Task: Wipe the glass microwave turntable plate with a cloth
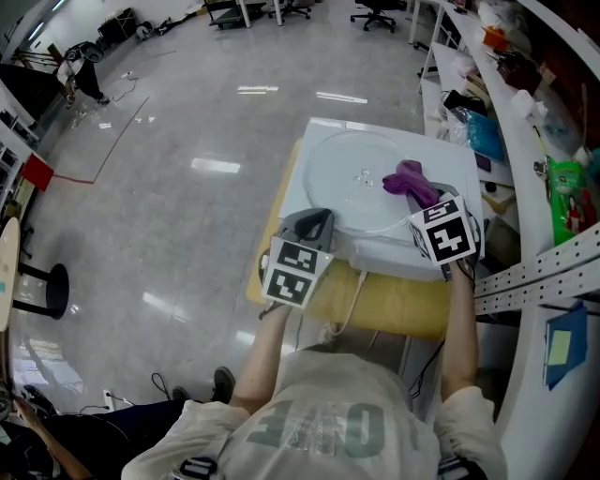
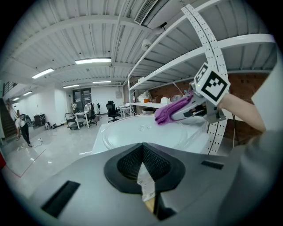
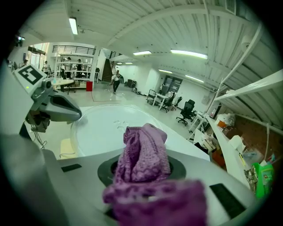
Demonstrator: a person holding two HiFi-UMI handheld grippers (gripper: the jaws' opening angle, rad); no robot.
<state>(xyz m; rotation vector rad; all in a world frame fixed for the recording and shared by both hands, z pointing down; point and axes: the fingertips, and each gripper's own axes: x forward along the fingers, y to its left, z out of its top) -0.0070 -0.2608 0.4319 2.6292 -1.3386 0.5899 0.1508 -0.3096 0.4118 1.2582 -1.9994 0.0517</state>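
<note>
Glossy grey floor reflects ceiling strip lights, white shelving along the right, office chairs beyond.

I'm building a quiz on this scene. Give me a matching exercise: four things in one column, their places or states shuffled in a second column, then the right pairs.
Things
1. purple cloth
2. glass plate
3. left gripper
4. yellow pad

Places or states
A. jaws together, holding nothing
B. lying flat on the white top
C. under the white top, showing at its near edge
D. clamped in the right gripper, over the plate's right side

Pairs: 1-D, 2-B, 3-A, 4-C
</note>
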